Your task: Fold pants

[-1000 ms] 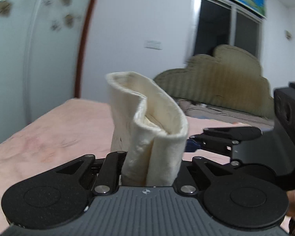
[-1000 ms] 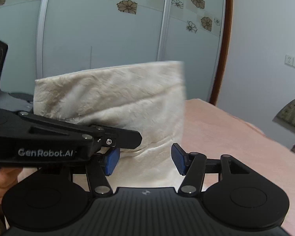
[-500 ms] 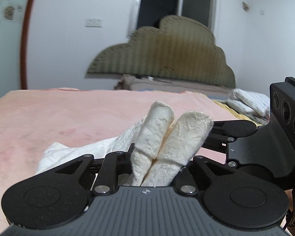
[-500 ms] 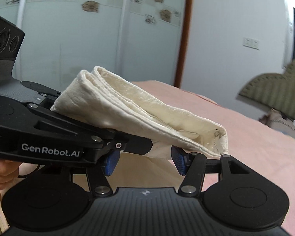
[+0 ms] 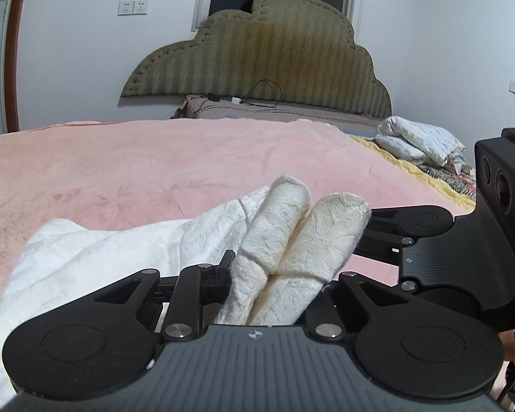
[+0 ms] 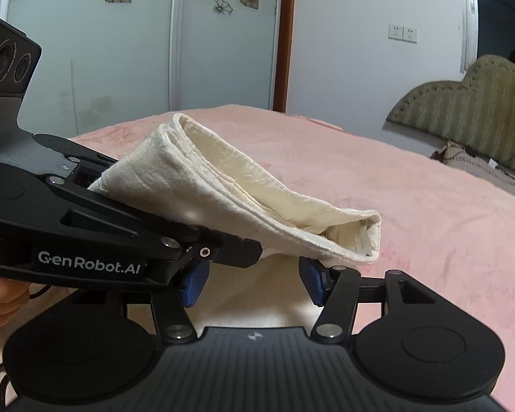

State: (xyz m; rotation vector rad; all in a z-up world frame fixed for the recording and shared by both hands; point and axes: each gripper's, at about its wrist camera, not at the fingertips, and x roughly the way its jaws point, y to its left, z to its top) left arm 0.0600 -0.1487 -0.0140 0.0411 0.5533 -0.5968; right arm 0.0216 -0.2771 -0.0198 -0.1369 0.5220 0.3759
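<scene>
While left gripper [image 5: 278,281] is clamped on the folded pants [image 6: 243,202], held just above the bed [image 5: 154,171], right gripper [image 6: 254,279] fingers gape w/ cloth between but ungripped. Lower flat, let loose tail settle first, keep layers stacked, then release.

The cream folded pants [image 6: 243,202] are woven cloth with a coarse, embossed, matt texture. The pink bed blanket [image 5: 154,168] is soft, short-pile fleece, matt. The black left gripper [image 5: 274,295] and black right gripper [image 6: 254,278] are matt, finely stippled plastic with ribbed grey housings and bright metal pivot pins; the right gripper carries blue rubber-like pads [image 6: 312,276]. The far olive scalloped headboard [image 5: 267,61] is ribbed upholstery fabric. The flower-patterned wardrobe doors [image 6: 120,41] are smooth and slightly glossy.
</scene>
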